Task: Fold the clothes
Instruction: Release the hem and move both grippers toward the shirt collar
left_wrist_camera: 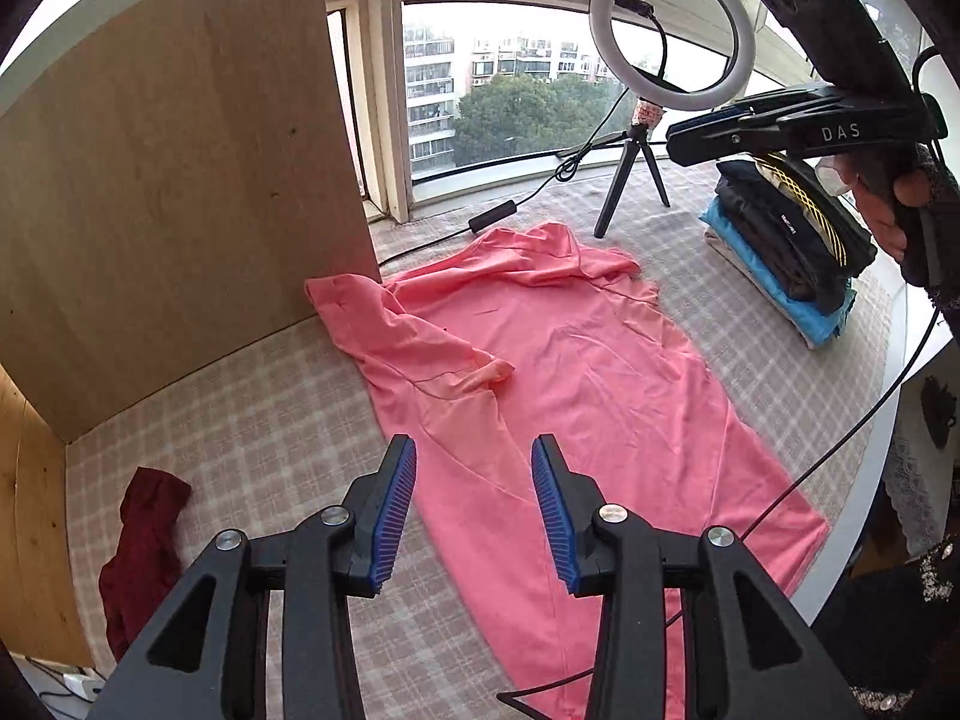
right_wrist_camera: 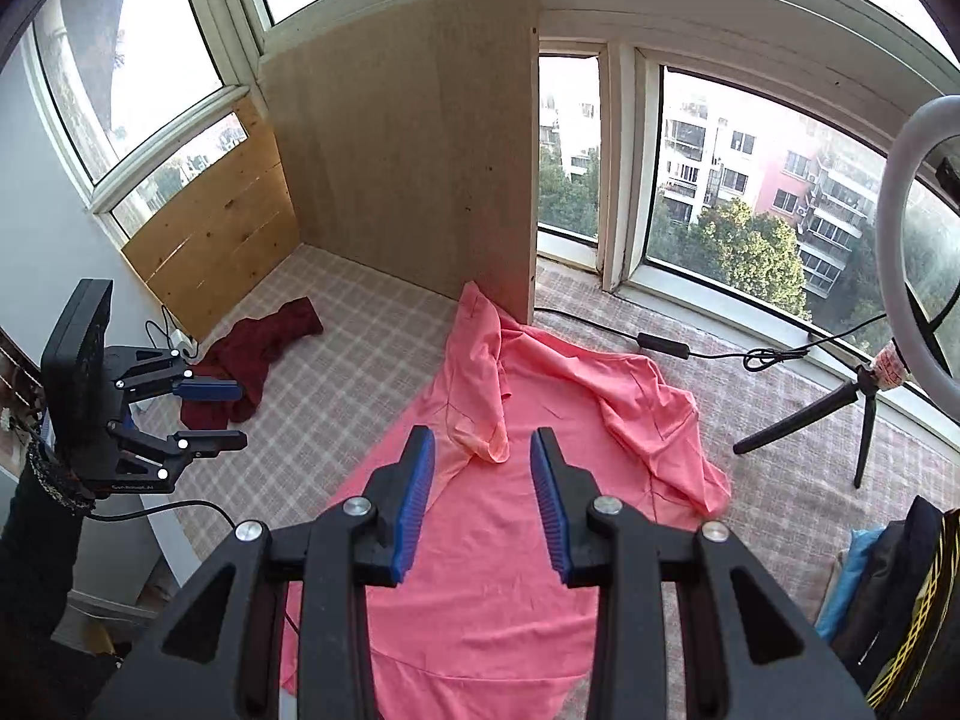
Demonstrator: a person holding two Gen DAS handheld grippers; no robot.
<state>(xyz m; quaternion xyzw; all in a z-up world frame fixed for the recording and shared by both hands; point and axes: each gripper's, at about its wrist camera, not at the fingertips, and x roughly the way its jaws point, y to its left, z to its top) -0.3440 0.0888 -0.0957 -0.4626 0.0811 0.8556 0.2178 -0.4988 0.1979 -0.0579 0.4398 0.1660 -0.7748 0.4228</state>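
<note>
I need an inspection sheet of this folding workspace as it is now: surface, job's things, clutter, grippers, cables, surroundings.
Surface: checked tablecloth, mostly covered by laundry.
Job's things: pink garment spread out but wrinkled, one sleeve lying on the body, top edge bunched; dark red garment crumpled near the wooden board; stack of folded clothes at the far right.
Clutter: ring light on a tripod standing on the cloth.
Grippers: left gripper open, nothing between its jaws; right gripper open, nothing held; both above the pink garment.
Cables: ring light cable with inline switch runs along the window side; gripper cable crosses the table edge.
Surroundings: windows, apartment buildings and trees outside.
</note>
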